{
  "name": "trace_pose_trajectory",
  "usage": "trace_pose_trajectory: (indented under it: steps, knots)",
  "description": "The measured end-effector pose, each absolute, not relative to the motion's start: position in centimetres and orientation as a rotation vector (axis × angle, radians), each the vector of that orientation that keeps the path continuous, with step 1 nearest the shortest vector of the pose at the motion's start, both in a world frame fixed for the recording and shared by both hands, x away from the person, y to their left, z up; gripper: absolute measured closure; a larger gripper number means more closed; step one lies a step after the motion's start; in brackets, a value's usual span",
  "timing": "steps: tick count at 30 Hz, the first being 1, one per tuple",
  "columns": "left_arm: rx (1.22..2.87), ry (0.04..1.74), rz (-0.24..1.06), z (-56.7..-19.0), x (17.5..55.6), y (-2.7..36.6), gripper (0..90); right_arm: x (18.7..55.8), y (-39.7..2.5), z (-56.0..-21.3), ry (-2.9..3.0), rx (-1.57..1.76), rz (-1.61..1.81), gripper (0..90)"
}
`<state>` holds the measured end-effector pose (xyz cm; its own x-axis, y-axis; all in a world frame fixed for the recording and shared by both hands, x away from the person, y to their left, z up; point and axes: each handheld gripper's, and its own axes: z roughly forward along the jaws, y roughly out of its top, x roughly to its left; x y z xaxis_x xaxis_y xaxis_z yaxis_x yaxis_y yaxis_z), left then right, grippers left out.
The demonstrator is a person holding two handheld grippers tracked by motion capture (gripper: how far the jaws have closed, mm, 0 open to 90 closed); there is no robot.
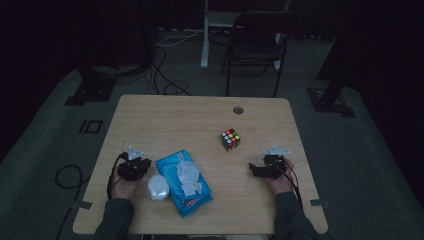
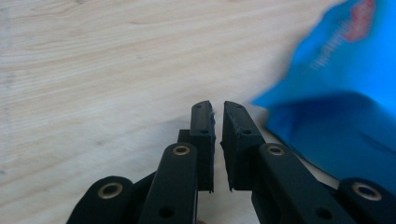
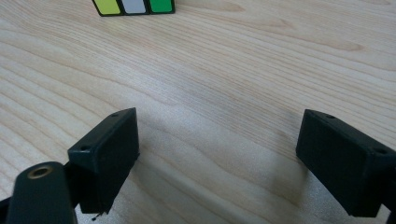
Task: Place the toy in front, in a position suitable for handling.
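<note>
On the near half of the wooden table [image 1: 175, 120] we've got both hands resting low, a gripper in each. Our left gripper [image 1: 140, 164] sits near the left edge, and its jaws are almost together, just a thin slit between them with nothing held; the left gripper view shows that slit [image 2: 217, 122] over bare wood. Just beside it to the right lies the blue wipes pack [image 1: 183, 182], angled across the table, with white tissue bunched up out of its opening. In the left gripper view the pack's blue corner [image 2: 336, 107] comes close to the right jaw, though we can't tell whether they touch. A white round lid [image 1: 158, 187] sits tucked between our left hand [image 1: 124, 184] and the pack, hard against the pack's left side.

Over on the right, our right gripper [image 1: 256, 170] points left toward the middle, jaws spread wide apart and holding nothing. In the right gripper view [image 3: 217, 154] there's clean wood grain between them and beyond. The colour cube [image 1: 230, 139] stands up-table of that gripper, near but clearly apart, and we catch its bottom row of yellow, white and green tiles [image 3: 133, 6] at the top of that view.

Room to move? Plenty: the far half of the table is open wood but for a small round hole [image 1: 238, 110] near the back edge, and there's a wide free lane between pack and right gripper. Beyond the back edge stands a dark chair [image 1: 257, 42].
</note>
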<state>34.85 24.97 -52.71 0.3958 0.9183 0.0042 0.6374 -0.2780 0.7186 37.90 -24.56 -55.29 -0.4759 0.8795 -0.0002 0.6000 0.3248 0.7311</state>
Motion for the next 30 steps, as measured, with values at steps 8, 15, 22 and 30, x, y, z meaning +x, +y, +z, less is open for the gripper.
trace_pose_trajectory:
  steps: [8,15,22,30]
  knots:
    - [1.998,1.274,0.572,-50.9,34.6,24.3,82.4,37.9,-24.6,-55.3,2.198,1.309,0.955,12.9]
    - [1.970,1.148,0.617,-47.8,31.6,22.1,79.5,37.9,-24.6,-55.3,2.198,1.309,0.955,12.9]
    - [2.013,0.968,0.558,-46.7,27.6,18.0,80.0,37.9,-24.6,-55.3,2.197,1.309,0.955,12.9]
    - [2.062,0.852,0.467,-47.1,24.3,15.1,79.9,37.9,-24.6,-55.3,2.196,1.311,0.956,12.9]
